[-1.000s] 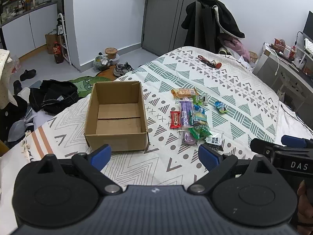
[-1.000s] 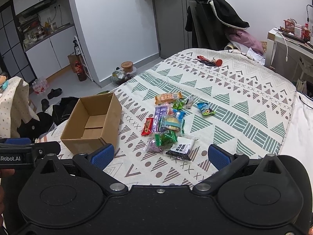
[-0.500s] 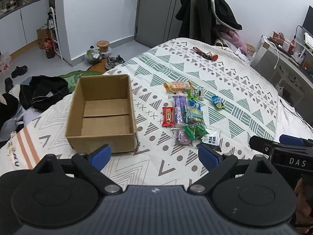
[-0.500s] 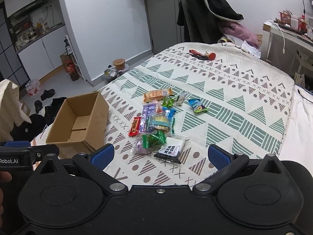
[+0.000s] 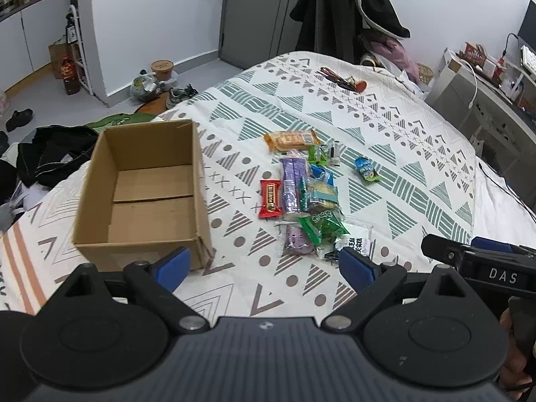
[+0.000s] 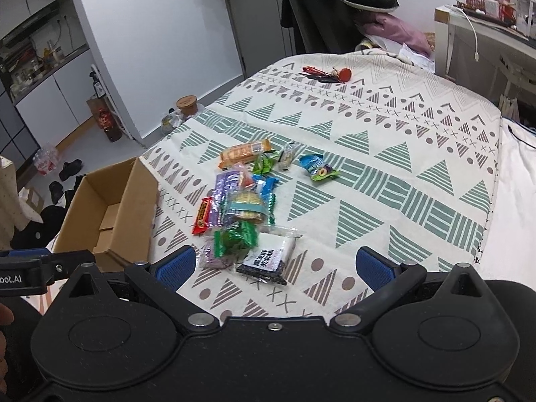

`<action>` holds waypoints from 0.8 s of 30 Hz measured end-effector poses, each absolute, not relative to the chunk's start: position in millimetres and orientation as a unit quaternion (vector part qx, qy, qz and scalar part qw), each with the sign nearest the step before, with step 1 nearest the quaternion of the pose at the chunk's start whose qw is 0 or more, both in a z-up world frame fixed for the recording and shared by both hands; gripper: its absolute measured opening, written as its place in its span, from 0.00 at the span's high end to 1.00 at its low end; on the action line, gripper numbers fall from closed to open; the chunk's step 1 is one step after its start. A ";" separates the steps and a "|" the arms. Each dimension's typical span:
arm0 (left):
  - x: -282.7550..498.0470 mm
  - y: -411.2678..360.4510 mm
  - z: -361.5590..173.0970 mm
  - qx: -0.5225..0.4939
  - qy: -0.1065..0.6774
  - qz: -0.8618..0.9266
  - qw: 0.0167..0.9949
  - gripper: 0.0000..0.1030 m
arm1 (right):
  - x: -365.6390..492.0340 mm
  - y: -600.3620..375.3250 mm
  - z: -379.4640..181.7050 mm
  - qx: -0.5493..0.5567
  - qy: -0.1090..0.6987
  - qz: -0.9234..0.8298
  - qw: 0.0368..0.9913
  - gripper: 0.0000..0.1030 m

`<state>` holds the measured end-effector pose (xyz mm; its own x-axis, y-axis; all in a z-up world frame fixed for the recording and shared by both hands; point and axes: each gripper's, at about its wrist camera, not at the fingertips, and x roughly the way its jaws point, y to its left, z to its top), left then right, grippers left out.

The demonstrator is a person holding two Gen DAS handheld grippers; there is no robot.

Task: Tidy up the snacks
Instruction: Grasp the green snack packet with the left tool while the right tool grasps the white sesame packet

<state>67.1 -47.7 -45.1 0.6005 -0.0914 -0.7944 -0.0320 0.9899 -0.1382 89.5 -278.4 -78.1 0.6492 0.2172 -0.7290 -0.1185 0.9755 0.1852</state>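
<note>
Both pairs of tongs hover above the near edge of a bed, jaws spread wide and holding nothing. The left tongs (image 5: 264, 266) point at the gap between an open cardboard box and a heap of snacks. The right tongs (image 6: 275, 264) hang just short of the heap's nearest packets.

The cardboard box (image 5: 147, 191) stands upright toward the bed's near left edge, its top open and its bare floor showing; nothing lies inside. Just beside it, toward the middle of the bed, the snack packets (image 5: 305, 194) lie in a loose overlapping cluster. Nearest the tongs is a white-and-black packet (image 6: 268, 258), touching a green packet (image 6: 236, 238) and a purple one (image 5: 294, 239). Further out lie a red bar (image 5: 269, 197), a long purple wrapper (image 5: 291, 181), and a blue-and-tan biscuit pack (image 6: 246, 206). An orange cracker pack (image 5: 289, 139) sits at the far end. A small blue-and-green packet (image 5: 366, 167) lies apart toward the bed's right side.

The bedspread (image 5: 385, 127) is white with green and brown triangles.

Judging by the empty box, sorting has not yet begun: every snack remains on the bed and all are left to be moved.
</note>
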 end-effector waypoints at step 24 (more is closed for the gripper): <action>144.7 -83.8 -101.7 -0.088 0.483 -0.015 0.871 0.24 | 152.4 -301.0 -137.1 0.173 0.490 0.116 0.846 0.28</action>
<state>144.7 -83.8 -101.7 0.5329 -0.1105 -0.8390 -0.0591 0.9841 -0.1672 152.4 -301.0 -137.1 0.4928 0.3669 -0.7891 -0.0270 0.9128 0.4075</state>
